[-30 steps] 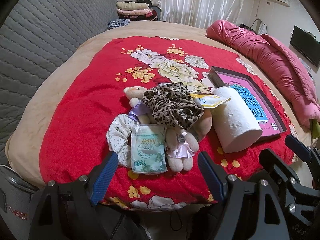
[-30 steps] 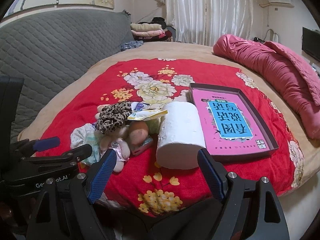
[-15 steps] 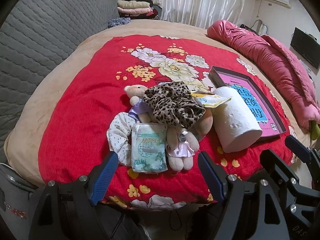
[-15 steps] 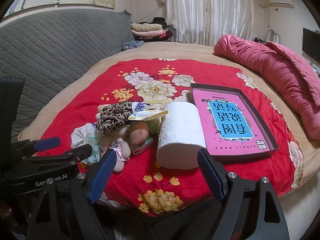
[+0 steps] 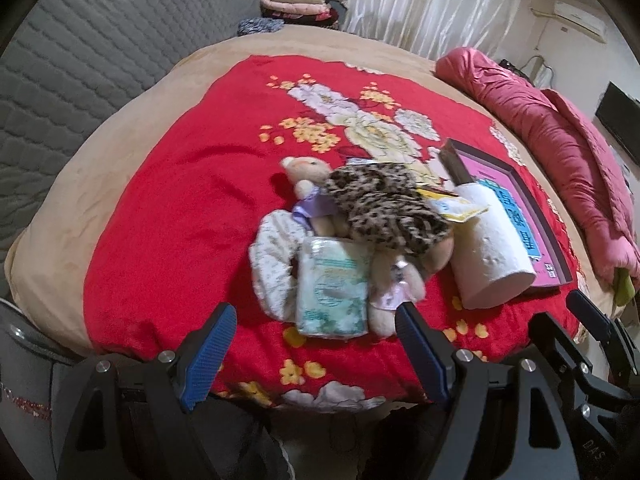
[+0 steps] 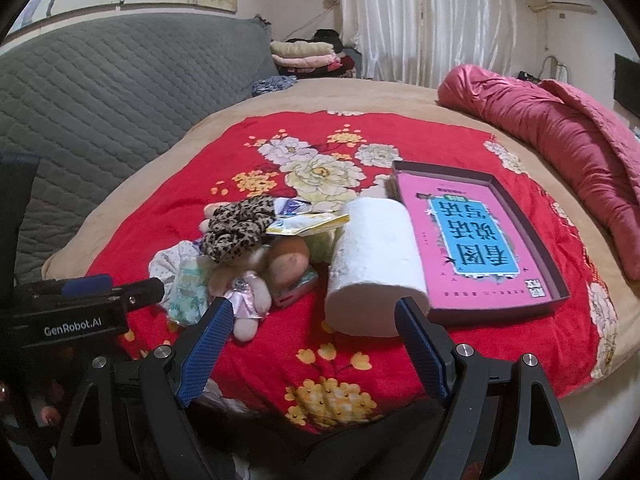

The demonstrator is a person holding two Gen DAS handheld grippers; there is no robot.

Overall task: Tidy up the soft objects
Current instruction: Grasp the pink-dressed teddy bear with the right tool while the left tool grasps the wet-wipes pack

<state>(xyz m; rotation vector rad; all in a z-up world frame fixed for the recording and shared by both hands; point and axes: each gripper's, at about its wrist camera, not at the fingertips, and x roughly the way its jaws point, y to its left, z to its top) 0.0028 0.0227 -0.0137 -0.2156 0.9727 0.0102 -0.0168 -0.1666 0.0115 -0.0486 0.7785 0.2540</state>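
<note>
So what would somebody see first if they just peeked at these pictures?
Probably the bright red flowered blanket spread over the bed, with a jumbled heap in the middle: a leopard-print scrunchie lying on top of a little teddy bear. Just right of the heap lies a fat white paper roll, leaning against a tray with a pink book inside. Both tongs hang open near the bed's front edge, holding nothing.

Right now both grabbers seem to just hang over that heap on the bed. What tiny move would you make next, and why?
Probably ease the left gripper forward onto the tissue pack. Its jaws are open and empty, and the pack lies nearest, directly ahead, on top of the white scrunchie with nothing covering it. The box sits empty of soft things.
</note>
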